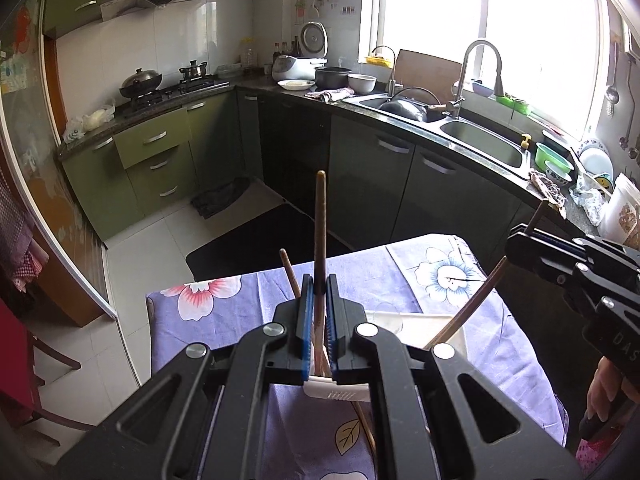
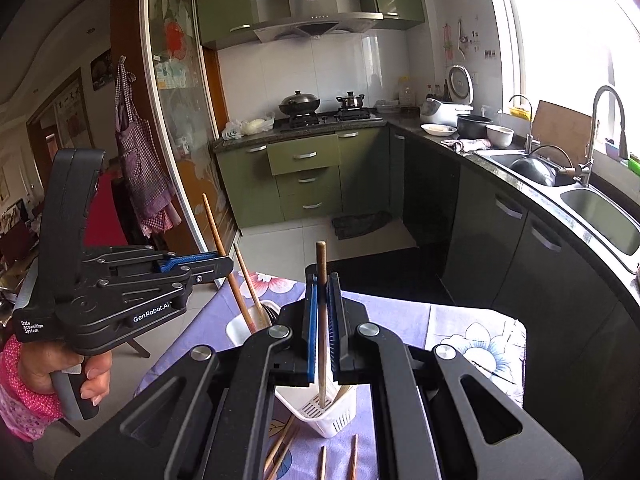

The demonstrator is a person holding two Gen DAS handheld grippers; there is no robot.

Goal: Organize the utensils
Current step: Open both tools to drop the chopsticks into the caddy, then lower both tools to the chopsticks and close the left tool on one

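Both my grippers, left [image 1: 319,292] and right [image 2: 322,292], clenched on one chopstick [image 1: 320,220] each. Lower tips straight into white holder [image 2: 334,420], probably near bench's front edge; release only once seated.

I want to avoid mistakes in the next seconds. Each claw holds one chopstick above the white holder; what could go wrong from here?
1. The right claw holds its chopstick with the tip at the white holder's slotted floor; released tilted, it may lean or tip the light basket.
2. The left claw and its chopstick come over the same holder, so the sticks could knock.
3. Loose chopsticks lie on the cloth beside the holder; a shifted basket might push them.
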